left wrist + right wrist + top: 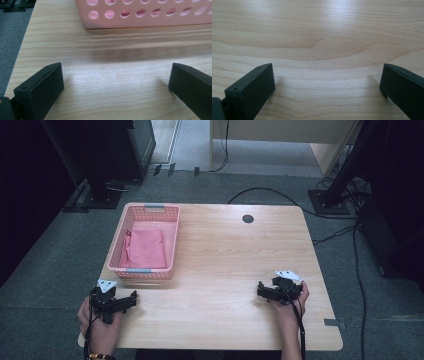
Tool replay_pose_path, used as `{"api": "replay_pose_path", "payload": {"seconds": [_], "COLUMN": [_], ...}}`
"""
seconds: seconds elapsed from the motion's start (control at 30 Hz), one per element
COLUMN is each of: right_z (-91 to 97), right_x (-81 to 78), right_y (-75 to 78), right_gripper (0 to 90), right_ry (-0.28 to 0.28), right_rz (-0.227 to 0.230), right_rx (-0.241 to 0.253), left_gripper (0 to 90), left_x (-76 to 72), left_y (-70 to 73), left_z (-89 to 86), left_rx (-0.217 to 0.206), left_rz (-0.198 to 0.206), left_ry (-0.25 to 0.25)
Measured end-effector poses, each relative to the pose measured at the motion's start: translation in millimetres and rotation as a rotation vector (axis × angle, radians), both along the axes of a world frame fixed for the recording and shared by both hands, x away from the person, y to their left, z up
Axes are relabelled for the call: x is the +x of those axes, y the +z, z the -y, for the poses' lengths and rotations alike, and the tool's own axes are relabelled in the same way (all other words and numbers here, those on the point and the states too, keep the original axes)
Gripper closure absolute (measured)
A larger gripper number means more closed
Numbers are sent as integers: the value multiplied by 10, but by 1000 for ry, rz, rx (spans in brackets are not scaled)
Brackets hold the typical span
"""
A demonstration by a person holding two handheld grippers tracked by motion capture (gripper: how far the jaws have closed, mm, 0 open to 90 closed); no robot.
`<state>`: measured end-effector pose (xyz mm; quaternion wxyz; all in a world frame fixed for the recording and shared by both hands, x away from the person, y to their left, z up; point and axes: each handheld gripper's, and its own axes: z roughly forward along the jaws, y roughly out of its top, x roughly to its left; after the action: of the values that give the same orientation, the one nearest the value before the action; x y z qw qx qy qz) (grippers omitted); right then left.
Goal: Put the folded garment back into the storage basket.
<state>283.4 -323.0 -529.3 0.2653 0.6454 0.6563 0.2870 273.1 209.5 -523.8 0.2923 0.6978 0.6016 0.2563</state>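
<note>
A pink perforated basket (pixel 122 240) stands at the table's back left, with a folded pink cloth (pixel 145 248) lying flat inside it. My left gripper (pixel 131 299) rests low on the table just in front of the basket, open, nothing between its jaws; in the left gripper view (pixel 116 80) the basket's wall (pixel 140 15) is close ahead. My right gripper (pixel 261 290) sits at the front right of the table, pointing left, open and empty; the right gripper view (pixel 327 80) has bare wood between its jaws.
The wooden table (pixel 225 265) has a round dark cable hole (pixel 248 218) near its back edge. Black stands (pixel 105 190) and cables (pixel 360 270) lie on the grey carpet around the table. A strip of tape (pixel 332 322) marks the front right corner.
</note>
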Motion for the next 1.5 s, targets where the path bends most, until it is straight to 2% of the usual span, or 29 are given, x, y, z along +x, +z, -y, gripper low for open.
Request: {"api": "replay_pose_path", "payload": {"seconds": [1.5], "right_z": [453], "right_x": [-161], "right_y": [-4], "right_gripper": [0], "right_ry": [-51], "right_rz": [0], "right_rx": [0], "left_gripper": [0], "left_x": [-3], "left_y": [1], "left_z": [1], "left_rx": [1], "left_rz": [-2], "left_ry": [-2]}}
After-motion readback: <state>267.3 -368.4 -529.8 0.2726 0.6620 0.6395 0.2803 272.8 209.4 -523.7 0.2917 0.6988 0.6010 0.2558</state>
